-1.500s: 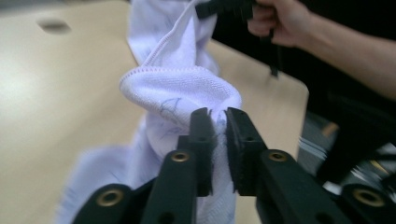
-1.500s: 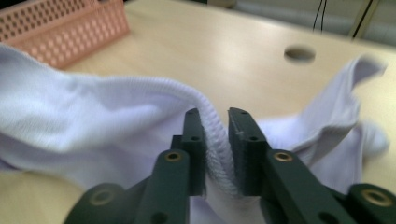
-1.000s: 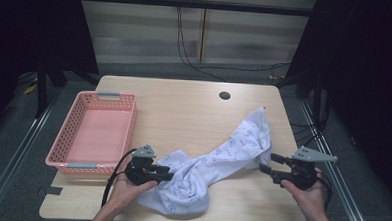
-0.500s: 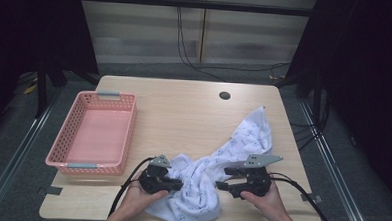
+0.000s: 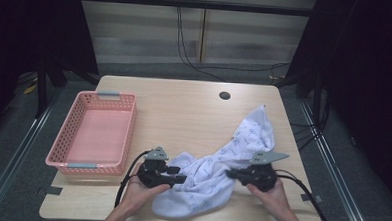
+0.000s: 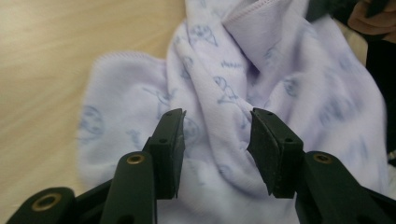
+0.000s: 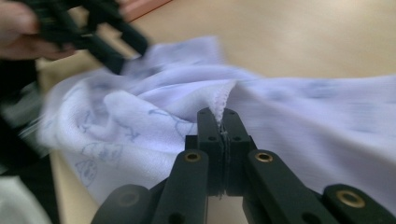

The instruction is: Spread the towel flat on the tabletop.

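Right gripper [image 7: 218, 122] moved inward, closed, pinching cloth [image 5: 216, 171] hem | left gripper [image 6: 215, 135] reopened, apparently astride a fold.

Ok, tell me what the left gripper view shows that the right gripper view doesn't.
Left gripper view: the left gripper has just been opening, its jaws apart, a fold of the pale printed cloth between them, pads clear of it.

Right gripper view: the right gripper has just closed, its jaws clamped on a stitched edge of the cloth; a corner of the pink basket at top.

Both: the cloth on the wooden table.
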Available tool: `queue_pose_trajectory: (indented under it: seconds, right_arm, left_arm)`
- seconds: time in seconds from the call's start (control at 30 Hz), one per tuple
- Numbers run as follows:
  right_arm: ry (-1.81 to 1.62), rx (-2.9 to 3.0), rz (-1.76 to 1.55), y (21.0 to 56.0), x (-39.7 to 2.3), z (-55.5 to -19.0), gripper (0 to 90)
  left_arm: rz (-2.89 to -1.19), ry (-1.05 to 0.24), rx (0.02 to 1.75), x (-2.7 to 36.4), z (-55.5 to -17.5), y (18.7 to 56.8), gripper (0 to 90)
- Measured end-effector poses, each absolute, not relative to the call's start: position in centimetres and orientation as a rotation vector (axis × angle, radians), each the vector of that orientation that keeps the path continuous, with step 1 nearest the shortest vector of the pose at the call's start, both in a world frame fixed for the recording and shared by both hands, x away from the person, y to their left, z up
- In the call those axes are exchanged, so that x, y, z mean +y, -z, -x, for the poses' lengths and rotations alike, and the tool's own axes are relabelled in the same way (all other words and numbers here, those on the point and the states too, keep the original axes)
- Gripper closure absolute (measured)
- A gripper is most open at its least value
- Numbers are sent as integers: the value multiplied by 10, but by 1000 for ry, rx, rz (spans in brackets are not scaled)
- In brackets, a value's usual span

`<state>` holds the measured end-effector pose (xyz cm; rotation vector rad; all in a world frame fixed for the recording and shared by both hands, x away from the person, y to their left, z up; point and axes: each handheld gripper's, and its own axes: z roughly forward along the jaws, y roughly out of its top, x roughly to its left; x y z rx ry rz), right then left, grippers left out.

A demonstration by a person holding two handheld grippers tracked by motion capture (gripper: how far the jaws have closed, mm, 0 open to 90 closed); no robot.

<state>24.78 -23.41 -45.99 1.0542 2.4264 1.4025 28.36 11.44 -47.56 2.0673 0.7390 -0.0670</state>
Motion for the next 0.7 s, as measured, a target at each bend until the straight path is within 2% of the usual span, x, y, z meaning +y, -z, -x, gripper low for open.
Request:
queue_pose_trajectory:
  seconds: [0.1,0.3,0.33,0.37,0.4,0.43,0.47,0.57,0.67,0.7]
  right_arm:
    - [-1303,2290,-1168,460,-275,-268,896]
    - [-1218,2203,-1253,470,-305,-292,892]
    - [-1221,2188,-1263,470,-308,-294,869]
    - [-1226,2192,-1247,468,-312,-291,685]
    - [-1226,2192,-1247,468,-312,-291,685]
    - [-1221,2161,-1245,463,-317,-282,577]
    - [-1221,2161,-1245,463,-317,-282,577]
    - [-1245,2119,-1254,458,-330,-264,500]
    - [-1271,2097,-1273,457,-337,-245,492]
    - [-1279,2104,-1277,460,-339,-230,492]
  left_arm:
    - [-2076,46,762,120,-287,479,563]
    - [-2163,35,696,105,-288,488,566]
    - [-2174,38,695,103,-288,490,569]
    - [-2188,42,684,102,-288,492,572]
    - [-2198,61,677,101,-287,492,572]
    - [-2210,54,663,101,-286,493,592]
    - [-2210,58,663,101,-284,494,592]
    - [-2232,63,636,99,-282,495,632]
    - [-2255,44,598,96,-277,496,664]
    - [-2262,37,586,94,-275,497,741]
